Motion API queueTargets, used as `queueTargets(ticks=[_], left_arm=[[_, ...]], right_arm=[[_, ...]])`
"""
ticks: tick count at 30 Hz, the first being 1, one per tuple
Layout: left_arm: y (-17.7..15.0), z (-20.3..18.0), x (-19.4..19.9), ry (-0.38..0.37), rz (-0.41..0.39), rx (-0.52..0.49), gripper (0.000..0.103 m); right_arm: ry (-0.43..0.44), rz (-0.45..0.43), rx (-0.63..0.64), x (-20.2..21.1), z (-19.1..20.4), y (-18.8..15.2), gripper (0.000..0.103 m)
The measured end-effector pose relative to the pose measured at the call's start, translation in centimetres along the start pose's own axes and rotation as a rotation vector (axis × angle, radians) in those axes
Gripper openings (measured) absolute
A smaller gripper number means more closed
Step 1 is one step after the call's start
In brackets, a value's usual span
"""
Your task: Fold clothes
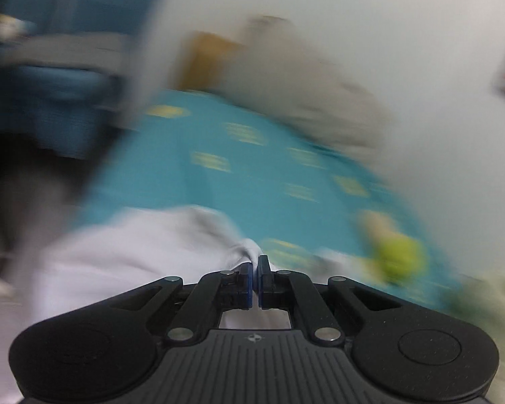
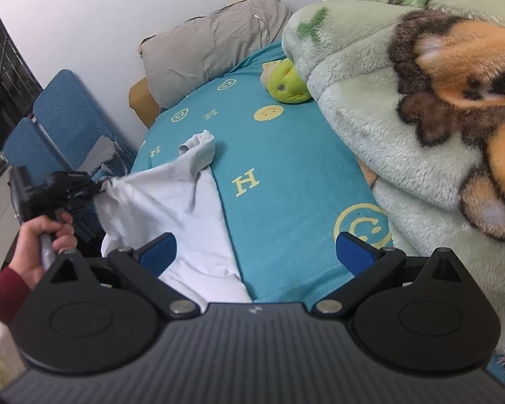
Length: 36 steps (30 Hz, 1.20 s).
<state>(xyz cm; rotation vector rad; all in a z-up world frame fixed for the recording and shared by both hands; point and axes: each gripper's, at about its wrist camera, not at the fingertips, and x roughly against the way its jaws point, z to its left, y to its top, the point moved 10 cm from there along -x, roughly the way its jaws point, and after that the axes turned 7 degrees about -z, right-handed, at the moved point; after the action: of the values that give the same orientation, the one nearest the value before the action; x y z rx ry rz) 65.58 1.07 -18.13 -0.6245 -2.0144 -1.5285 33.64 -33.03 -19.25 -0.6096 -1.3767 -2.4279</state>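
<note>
A white garment (image 2: 171,195) lies on the left side of a teal bed sheet (image 2: 286,168), one sleeve pointing toward the pillow. My left gripper (image 1: 255,269) is shut on a bunched edge of the white garment (image 1: 134,252); the left wrist view is blurred by motion. In the right wrist view the left gripper (image 2: 99,185) holds the garment's left edge lifted off the bed side. My right gripper (image 2: 256,252) is open and empty, hovering above the sheet at the garment's near right edge.
A grey pillow (image 2: 212,50) lies at the head of the bed. A green plush toy (image 2: 286,82) sits by a thick fleece blanket (image 2: 404,101) piled on the right. Blue chairs (image 2: 60,128) stand left of the bed, by a white wall (image 2: 101,17).
</note>
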Motion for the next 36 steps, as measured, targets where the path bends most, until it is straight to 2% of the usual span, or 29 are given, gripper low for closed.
queueTargets(ticks=[1,3,4,6,7,8,13,16,20,23,26,27,34,35,36], left_arm=[[0.6,0.6,-0.1,0.043,-0.019,-0.025,0.008],[1.7,1.7,-0.2,0.129,-0.056,-0.076,0.007],[1.5,1.9,0.0,0.135,-0.062,-0.067,0.011],[0.3,2.3,0.7,0.116,-0.063,-0.02,0.035],[-0.2,2.2,1.6,0.108,-0.07,-0.02,0.053],[-0.5,2.0,2.7,0.101,-0.08,-0.03,0.06],[-3.6,1.0,11.2,0.002,-0.088,-0.098,0.063],[-6.2,0.1,17.0,-0.065,-0.074,-0.083,0.064],[-12.6,-2.2,24.1,-0.208,0.016,0.009,0.066],[-19.2,-4.3,28.5,-0.31,0.133,0.071,0.066],[-25.8,-6.1,31.0,-0.374,0.273,0.102,0.066],[-26.8,-6.6,31.2,-0.376,0.291,0.097,0.065],[-30.3,-9.6,31.0,-0.347,0.339,0.023,0.064],[-30.8,-10.0,31.0,-0.343,0.346,0.012,0.061],[-31.2,-10.4,31.0,-0.339,0.353,0.002,0.052]], right_arm=[[0.0,-0.001,0.006,0.0,0.1,0.0,0.103],[-0.005,-0.001,0.024,-0.1,0.2,0.0,0.103],[-0.003,-0.001,0.026,-0.1,0.3,0.0,0.103],[-0.001,-0.001,0.031,-0.2,0.3,0.0,0.103],[-0.002,-0.001,0.035,-0.2,0.2,0.1,0.103],[0.002,0.001,0.035,-0.2,0.2,0.2,0.103],[0.05,0.003,0.067,0.6,1.1,0.5,0.103],[0.085,-0.009,0.119,1.8,1.9,0.8,0.103],[0.115,-0.06,0.116,4.8,1.6,2.1,0.103],[0.105,-0.112,0.096,7.7,0.4,3.2,0.103],[0.095,-0.15,0.058,9.9,-1.0,4.2,0.103],[0.09,-0.161,0.043,10.4,-1.5,4.6,0.103],[0.046,-0.215,0.023,11.5,-2.9,5.9,0.103],[0.04,-0.21,0.03,11.3,-3.0,5.7,0.103],[0.036,-0.2,0.031,10.9,-3.1,5.5,0.103]])
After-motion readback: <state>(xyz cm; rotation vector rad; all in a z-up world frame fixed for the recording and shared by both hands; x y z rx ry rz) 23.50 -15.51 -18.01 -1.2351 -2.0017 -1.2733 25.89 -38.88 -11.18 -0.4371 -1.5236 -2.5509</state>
